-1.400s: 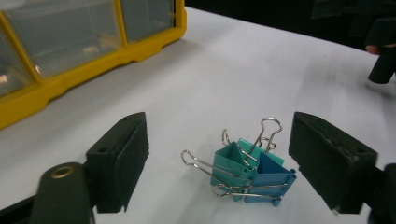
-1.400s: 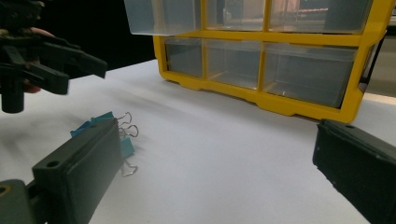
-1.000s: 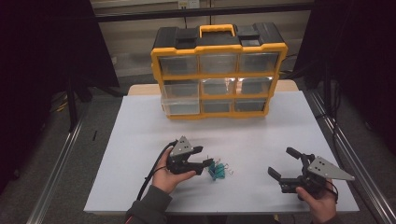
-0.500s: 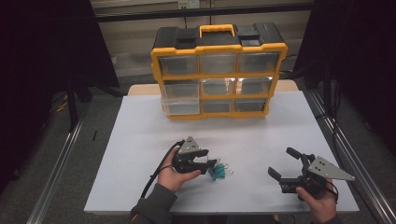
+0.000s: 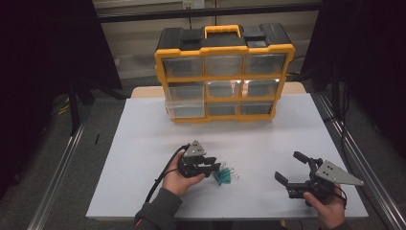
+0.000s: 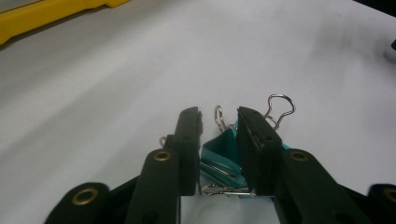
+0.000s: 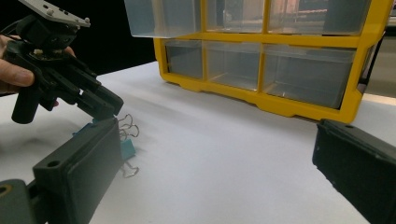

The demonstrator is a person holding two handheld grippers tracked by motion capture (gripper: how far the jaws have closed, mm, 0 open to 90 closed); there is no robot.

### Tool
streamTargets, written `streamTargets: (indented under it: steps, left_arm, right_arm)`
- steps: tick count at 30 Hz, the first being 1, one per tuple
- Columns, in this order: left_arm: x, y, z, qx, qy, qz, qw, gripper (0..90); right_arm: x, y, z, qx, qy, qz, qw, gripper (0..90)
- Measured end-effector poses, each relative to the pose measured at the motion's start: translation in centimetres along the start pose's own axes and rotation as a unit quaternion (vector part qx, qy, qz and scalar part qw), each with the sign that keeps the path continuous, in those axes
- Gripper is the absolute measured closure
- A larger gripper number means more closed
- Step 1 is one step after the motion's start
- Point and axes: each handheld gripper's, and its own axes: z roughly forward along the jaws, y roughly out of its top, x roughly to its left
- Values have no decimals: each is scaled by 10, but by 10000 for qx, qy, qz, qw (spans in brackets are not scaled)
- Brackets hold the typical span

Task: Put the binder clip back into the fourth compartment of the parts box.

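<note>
Left gripper view: the left gripper (image 6: 219, 149) straddles teal binder clips (image 6: 224, 156), jaws narrowly parted, not visibly clamping. Closing off-centre could squirt a clip sideways. Bare tabletop (image 5: 268, 143) lies all around; the right gripper (image 5: 293, 168), wide open and empty, sits well apart near the front edge.

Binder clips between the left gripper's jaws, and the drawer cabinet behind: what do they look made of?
Binder clips: teal painted sheet metal by the look, with bright wire handles, probably steel; the loops glint. Cabinet: glossy yellow and black moulded plastic frame, it seems; drawers clear plastic, see-through with a frosted sheen.
</note>
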Motion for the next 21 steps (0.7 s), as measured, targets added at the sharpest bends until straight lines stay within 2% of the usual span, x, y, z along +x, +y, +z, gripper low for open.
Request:
streamTargets:
  steps: [4, 7, 8, 11, 14, 18, 19, 21]
  left_arm:
    - [3, -1, -3, 10, 74, -32, 10000, 724]
    - [5, -3, -4, 32, 128, -53, 9999, 720]
    - [8, -5, -5, 9, 111, -82, 9999, 719]
    - [10, -7, -7, 37, 163, -112, 9998, 756]
    - [12, -9, -7, -73, 44, -280, 9996, 740]
    - [11, -9, -5, -36, -12, -353, 9994, 716]
    - [11, -9, -2, -57, -86, -347, 9993, 706]
    - [11, -10, 2, 33, -81, -369, 9993, 702]
  right_arm:
    - [0, 0, -1, 5, 30, -26, 10000, 8]
    - [0, 0, -1, -17, -23, 55, 10000, 8]
    - [-1, 0, 0, 5, 0, -33, 10000, 8]
    - [-1, -1, 1, 31, 23, -24, 10000, 8]
    - [1, 0, 0, 34, 54, -2, 10000, 8]
    - [0, 0, 0, 11, 50, -24, 10000, 8]
    - [0, 0, -1, 18, 56, -37, 10000, 8]
    - [1, 1, -1, 5, 36, -35, 10000, 8]
